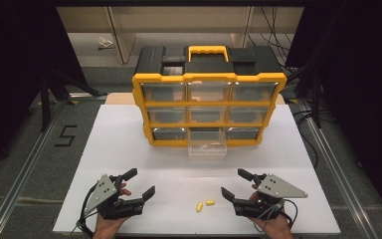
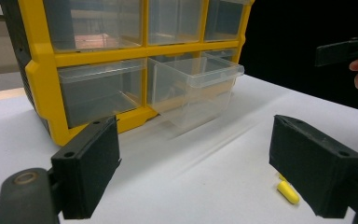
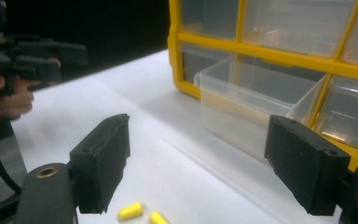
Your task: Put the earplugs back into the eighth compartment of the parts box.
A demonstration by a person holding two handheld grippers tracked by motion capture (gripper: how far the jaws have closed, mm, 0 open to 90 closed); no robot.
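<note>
A yellow and black drawer cabinet (image 1: pixel 208 97) stands at the back of the white table (image 1: pixel 129 149). Its bottom middle clear drawer (image 1: pixel 207 147) is pulled out; I also see this drawer (image 2: pixel 193 88) in the left gripper view and the drawer (image 3: pixel 251 102) in the right gripper view. Two small yellow capsules (image 1: pixel 204 204) lie on the table near the front edge, between the grippers. My left gripper (image 1: pixel 138 184) is open at the front left. My right gripper (image 1: pixel 235 183) is open at the front right. One capsule (image 2: pixel 288 191) lies by the left gripper's right jaw; both capsules (image 3: pixel 140 213) lie low between the right gripper's jaws.
The cabinet has three rows of clear drawers, the others pushed in, and a yellow handle (image 1: pixel 208 51) on top. A metal rail (image 1: pixel 25 169) and a floor mark "5" (image 1: pixel 65 135) lie left of the table. Dark curtains stand on both sides.
</note>
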